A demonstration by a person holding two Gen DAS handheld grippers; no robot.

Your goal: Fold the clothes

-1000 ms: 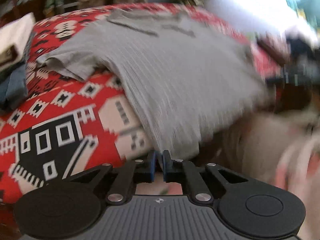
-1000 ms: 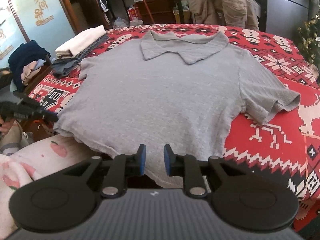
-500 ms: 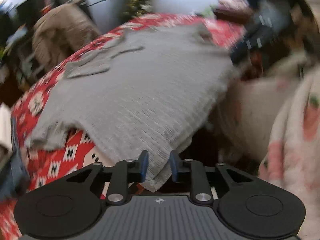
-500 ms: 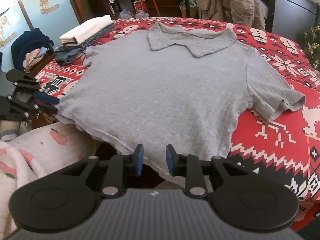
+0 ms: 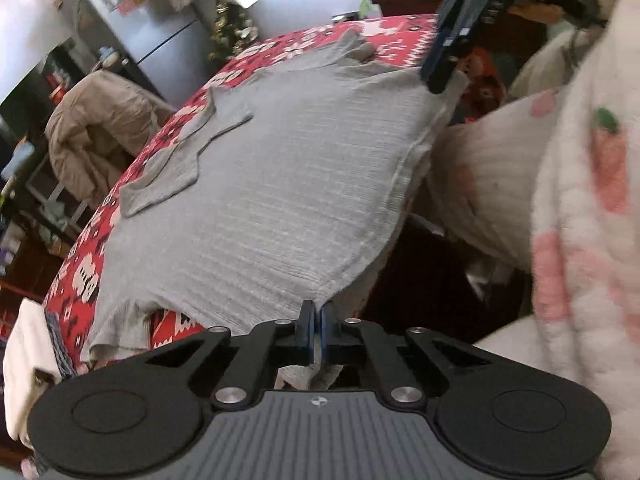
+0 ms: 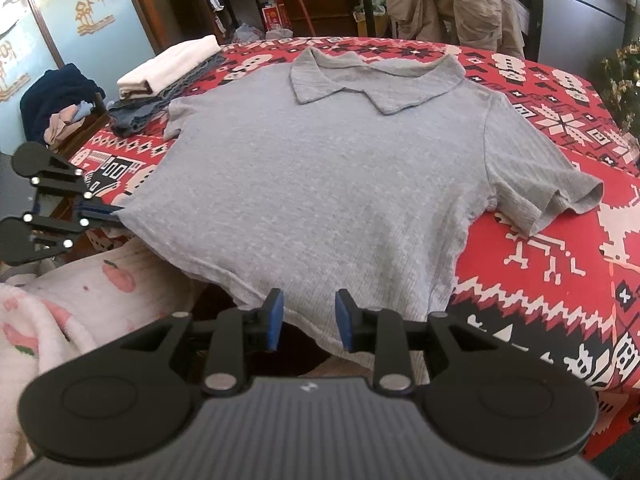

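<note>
A grey polo shirt (image 6: 328, 176) lies flat, collar away from me, on a table with a red patterned cloth (image 6: 560, 264). Its hem hangs over the near edge. My left gripper (image 5: 316, 322) is shut on the hem's left corner; in the right wrist view the left gripper (image 6: 106, 214) pinches that corner from the side. My right gripper (image 6: 308, 320) hovers at the hem's middle with its jaws opening; hem fabric shows between the blue pads, which do not press on it. In the left wrist view the shirt (image 5: 288, 184) stretches towards the right gripper (image 5: 438, 80).
A stack of folded white and grey clothes (image 6: 172, 68) sits at the table's far left. A dark clothing pile (image 6: 56, 96) lies beyond it. A beige jacket (image 6: 452, 0) hangs behind the table. The person's white fleece with pink fruit print (image 5: 580, 200) fills the near side.
My left gripper rolled and swung along the table edge to the hem corner, opened briefly, then shut on the fabric. My right gripper stayed put while its jaws widened.
</note>
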